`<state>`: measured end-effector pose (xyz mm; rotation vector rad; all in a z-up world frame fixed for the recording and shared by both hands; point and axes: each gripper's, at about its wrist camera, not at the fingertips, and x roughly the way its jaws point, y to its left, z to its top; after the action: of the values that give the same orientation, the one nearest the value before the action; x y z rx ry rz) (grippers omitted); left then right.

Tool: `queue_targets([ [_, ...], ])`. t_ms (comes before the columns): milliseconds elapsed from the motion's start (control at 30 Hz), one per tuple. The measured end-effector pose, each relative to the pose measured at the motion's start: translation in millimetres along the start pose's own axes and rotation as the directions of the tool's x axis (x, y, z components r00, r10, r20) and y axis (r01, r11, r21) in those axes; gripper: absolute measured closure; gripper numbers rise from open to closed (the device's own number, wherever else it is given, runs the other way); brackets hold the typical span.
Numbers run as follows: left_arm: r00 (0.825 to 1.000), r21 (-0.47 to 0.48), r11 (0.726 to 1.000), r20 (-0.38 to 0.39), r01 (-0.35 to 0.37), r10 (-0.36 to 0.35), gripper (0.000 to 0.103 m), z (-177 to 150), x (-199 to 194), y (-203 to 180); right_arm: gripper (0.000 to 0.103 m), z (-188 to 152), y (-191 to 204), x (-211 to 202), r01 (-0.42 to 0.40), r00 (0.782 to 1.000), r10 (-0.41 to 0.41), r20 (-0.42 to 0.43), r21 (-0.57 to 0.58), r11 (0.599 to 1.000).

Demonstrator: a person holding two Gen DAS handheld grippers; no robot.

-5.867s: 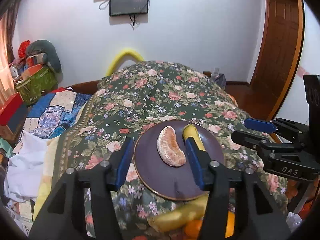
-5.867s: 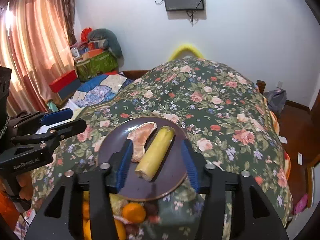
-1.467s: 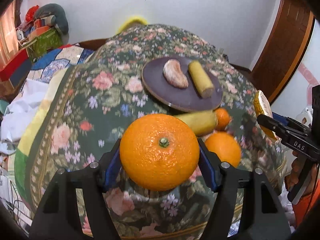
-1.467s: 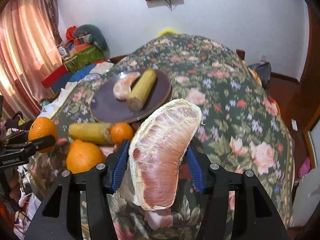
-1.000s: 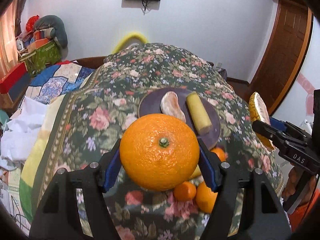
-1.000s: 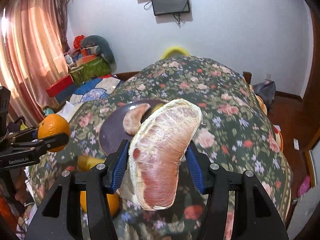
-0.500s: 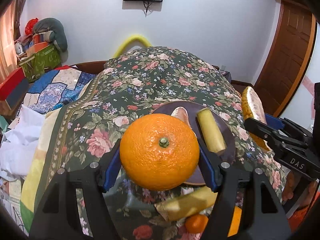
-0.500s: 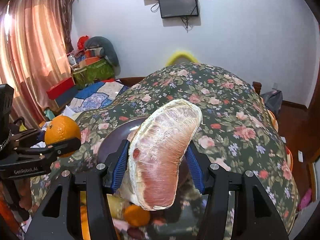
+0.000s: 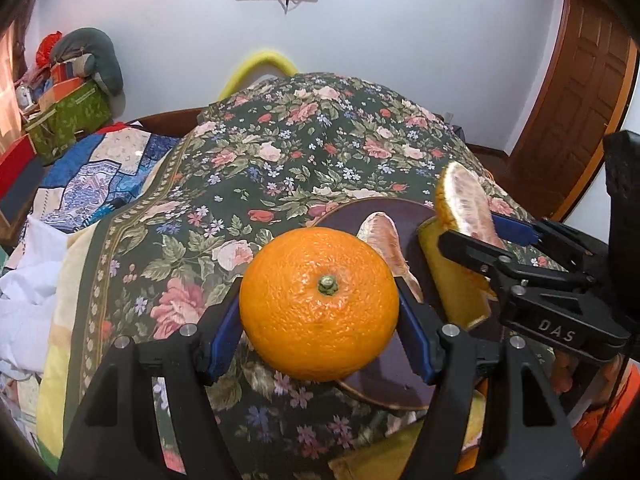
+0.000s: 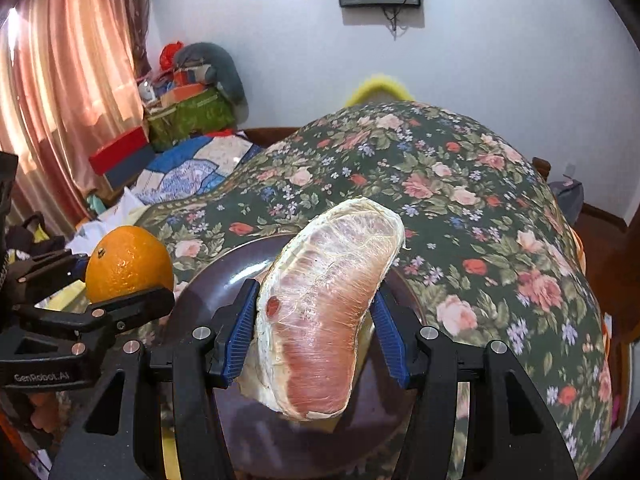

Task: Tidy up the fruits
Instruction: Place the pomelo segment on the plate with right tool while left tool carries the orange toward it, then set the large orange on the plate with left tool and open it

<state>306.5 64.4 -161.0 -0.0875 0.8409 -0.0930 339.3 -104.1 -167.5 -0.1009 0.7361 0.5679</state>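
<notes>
My left gripper (image 9: 320, 314) is shut on a large orange (image 9: 319, 303), held just above the near left rim of a dark round plate (image 9: 404, 208). On that plate lie a peeled pomelo segment (image 9: 382, 236) and a yellow cylindrical piece (image 9: 454, 284). My right gripper (image 10: 314, 330) is shut on a plastic-wrapped pomelo wedge (image 10: 324, 304) above the same plate (image 10: 232, 268). Seen from the left wrist view, the right gripper (image 9: 488, 236) and its wedge (image 9: 462, 204) hover over the plate's right side. The left gripper (image 10: 100, 280) and its orange (image 10: 128, 262) appear at left in the right wrist view.
The plate rests on a rounded surface under a dark floral cloth (image 9: 304, 152). Yellow fruit pieces (image 9: 384, 452) lie near the front edge below the plate. A patchwork blanket (image 9: 92, 176), boxes (image 10: 120, 156) and a curtain (image 10: 60, 80) stand left; a wooden door (image 9: 576, 100) is right.
Both grippers have moved forward and slightly down toward the plate, still holding their fruits. The plate now sits right under them and the loose oranges have slid out of sight below.
</notes>
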Motion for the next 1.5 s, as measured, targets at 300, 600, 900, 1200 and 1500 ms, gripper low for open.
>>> queue_targets([
  [300,0.998,0.047,0.999,-0.058,0.024,-0.022,0.034,4,27,-5,0.051,2,-4,25,-0.012,0.998,0.01,-0.06,-0.038,0.999],
  [600,0.994,0.061,0.997,-0.098,0.052,-0.046,0.034,1,40,-11,0.051,6,-7,13,-0.033,0.999,0.031,-0.034,-0.053,0.998],
  [900,0.993,0.043,0.998,-0.104,0.055,-0.05,0.033,2,39,-15,0.051,-1,-10,-11,-0.019,1.0,0.019,-0.004,-0.032,0.999],
  [1200,0.999,0.036,0.999,0.02,0.03,-0.031,0.031,10,-19,-16,0.051,-6,-6,-44,-0.005,0.999,0.005,0.038,-0.004,1.0],
  [1500,0.993,0.038,0.999,0.118,-0.004,0.0,0.023,-3,-91,-21,0.05,-13,9,-85,-0.004,0.997,0.004,0.075,0.004,1.0],
])
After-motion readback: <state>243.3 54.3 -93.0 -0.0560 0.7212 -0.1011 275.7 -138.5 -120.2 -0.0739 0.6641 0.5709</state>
